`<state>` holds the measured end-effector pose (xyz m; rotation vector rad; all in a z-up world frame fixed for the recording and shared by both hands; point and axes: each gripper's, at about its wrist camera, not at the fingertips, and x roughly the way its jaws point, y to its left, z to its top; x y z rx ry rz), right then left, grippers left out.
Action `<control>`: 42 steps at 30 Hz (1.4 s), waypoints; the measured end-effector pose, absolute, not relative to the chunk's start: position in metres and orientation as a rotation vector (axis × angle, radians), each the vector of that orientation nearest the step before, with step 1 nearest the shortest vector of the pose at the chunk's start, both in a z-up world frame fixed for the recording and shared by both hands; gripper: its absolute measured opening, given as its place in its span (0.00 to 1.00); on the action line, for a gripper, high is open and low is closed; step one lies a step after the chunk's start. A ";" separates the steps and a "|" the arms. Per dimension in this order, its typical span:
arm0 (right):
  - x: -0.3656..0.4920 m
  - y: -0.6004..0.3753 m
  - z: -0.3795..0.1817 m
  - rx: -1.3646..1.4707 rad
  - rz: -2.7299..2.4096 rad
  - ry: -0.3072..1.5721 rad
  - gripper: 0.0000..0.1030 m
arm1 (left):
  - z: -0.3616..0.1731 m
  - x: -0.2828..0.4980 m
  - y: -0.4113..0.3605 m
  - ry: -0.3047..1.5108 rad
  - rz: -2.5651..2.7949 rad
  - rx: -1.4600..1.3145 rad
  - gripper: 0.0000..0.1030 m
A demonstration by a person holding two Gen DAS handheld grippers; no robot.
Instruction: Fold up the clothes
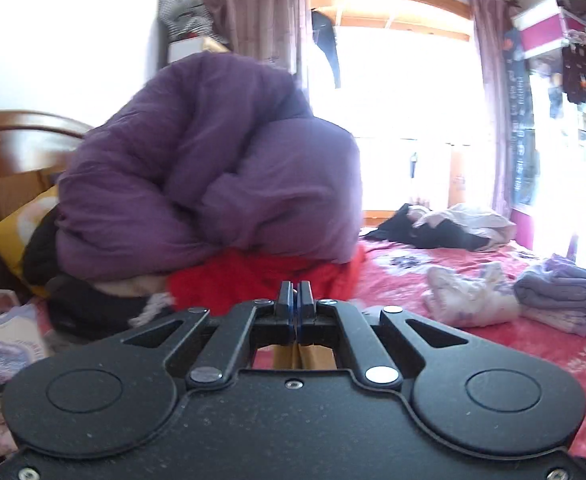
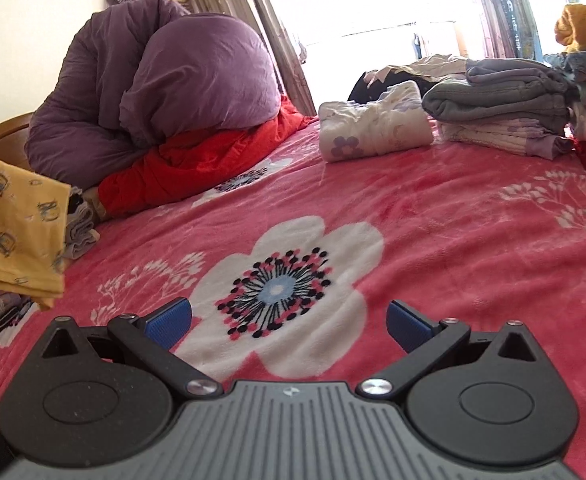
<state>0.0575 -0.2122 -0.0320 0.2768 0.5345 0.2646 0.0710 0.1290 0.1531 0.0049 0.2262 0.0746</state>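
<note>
Red fleece bed point(image 2: 433, 216) is lying bare under my wide-open, empty right fingers point(image 2: 289, 322), my left fingers point(image 1: 294, 296) are pinched shut on nothing, so I am reaching next for the unfolded clothes point(image 1: 433, 226) at two o'clock.

Home bedroom: bed point(image 2: 413, 216), wooden headboard point(image 1: 17, 140), curtained window point(image 1: 397, 92).

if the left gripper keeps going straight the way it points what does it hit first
Most likely the red garment lying under the purple quilt; the left gripper, jaws shut, aims right at it, though depth is unclear.
</note>
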 end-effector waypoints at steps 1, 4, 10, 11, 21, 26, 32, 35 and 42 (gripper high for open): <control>0.054 -0.219 -0.030 0.281 0.251 0.525 1.00 | 0.155 0.075 0.117 0.229 0.029 -0.028 0.00; 0.046 -0.238 -0.027 0.306 0.219 0.512 1.00 | 0.155 0.087 0.068 0.256 -0.099 -0.065 0.00; 0.031 -0.268 -0.024 0.344 0.180 0.524 1.00 | 0.095 0.112 -0.003 0.488 -0.145 0.079 0.00; 0.030 -0.271 -0.024 0.346 0.179 0.531 1.00 | 0.078 0.113 -0.003 0.536 -0.148 0.082 0.00; 0.021 -0.278 -0.023 0.333 0.202 0.591 1.00 | -0.002 0.045 0.013 0.727 -0.032 0.160 0.62; 0.022 -0.264 -0.019 0.329 0.239 0.588 1.00 | 0.028 0.030 0.036 0.698 -0.018 0.011 0.62; 0.022 -0.262 -0.021 0.372 0.264 0.587 1.00 | 0.051 0.031 0.049 0.686 -0.025 -0.150 0.71; 0.029 -0.258 -0.026 0.396 0.289 0.653 1.00 | 0.047 0.036 0.047 0.687 -0.021 -0.208 0.75; 0.036 -0.249 -0.033 0.361 0.266 0.714 1.00 | -0.002 0.045 0.030 0.789 -0.036 -0.336 0.83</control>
